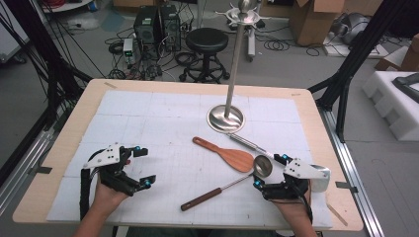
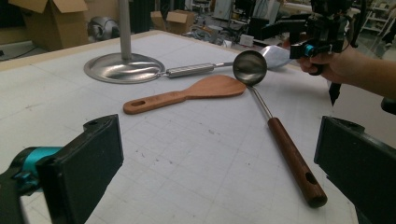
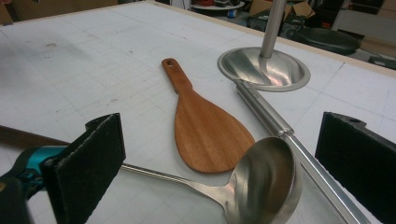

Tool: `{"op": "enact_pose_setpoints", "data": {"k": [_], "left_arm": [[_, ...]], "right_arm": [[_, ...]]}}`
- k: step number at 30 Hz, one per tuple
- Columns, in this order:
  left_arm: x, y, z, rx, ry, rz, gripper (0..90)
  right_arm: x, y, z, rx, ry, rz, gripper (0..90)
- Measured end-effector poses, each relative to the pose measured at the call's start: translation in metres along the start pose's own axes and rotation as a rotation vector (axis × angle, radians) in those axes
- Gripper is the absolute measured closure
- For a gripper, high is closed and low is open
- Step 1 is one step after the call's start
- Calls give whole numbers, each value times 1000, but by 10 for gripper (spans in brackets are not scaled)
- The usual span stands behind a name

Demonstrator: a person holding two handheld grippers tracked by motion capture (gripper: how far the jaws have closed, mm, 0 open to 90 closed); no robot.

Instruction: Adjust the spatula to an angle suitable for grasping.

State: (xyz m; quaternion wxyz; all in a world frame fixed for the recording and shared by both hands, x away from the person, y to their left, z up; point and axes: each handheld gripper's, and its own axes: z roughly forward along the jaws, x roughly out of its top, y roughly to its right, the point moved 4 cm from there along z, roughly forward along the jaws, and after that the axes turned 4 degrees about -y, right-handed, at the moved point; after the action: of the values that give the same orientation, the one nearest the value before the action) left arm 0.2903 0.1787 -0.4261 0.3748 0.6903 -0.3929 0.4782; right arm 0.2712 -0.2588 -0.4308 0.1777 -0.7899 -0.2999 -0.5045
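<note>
Rt gripper lower right of high view, jaws wide, nothing between, hovering at steel ladle w/ dark wood handle; ladle bowl mid-right, handle running to bottom centre.

Risks, my read:
- ladle bowl touches wooden rice paddle blade edge → lift likely drags paddle.
- all-steel spatula lies right beside bowl, tip under rt gripper → wrong grab, snag.
- round bowl → slips off pads.

Around: steel stand w/ round base upper centre, well apart. Lt gripper lower left, jaws wide, empty.
</note>
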Motion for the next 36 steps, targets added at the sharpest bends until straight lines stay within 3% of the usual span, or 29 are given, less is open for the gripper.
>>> {"op": "enact_pose_setpoints", "data": {"k": [4,8,21,30,36], "left_arm": [[-1,-3,1,-7,6,-7,17],[-3,-1,3,-12,-27,10,17],[-1,0,3,-7,-24,19,17],[-4,-2,5,-12,-49,19,17],[-2,-3,3,-12,-41,22,17]], "right_arm": [[0,1,-1,6,3,-1,5],[1,0,-2,4,-3,-11,4],[6,-6,-3,49,-13,-20,16],[28,-3,-6,87,-53,-57,16],[50,15,-1,74,-105,-66,15]]}}
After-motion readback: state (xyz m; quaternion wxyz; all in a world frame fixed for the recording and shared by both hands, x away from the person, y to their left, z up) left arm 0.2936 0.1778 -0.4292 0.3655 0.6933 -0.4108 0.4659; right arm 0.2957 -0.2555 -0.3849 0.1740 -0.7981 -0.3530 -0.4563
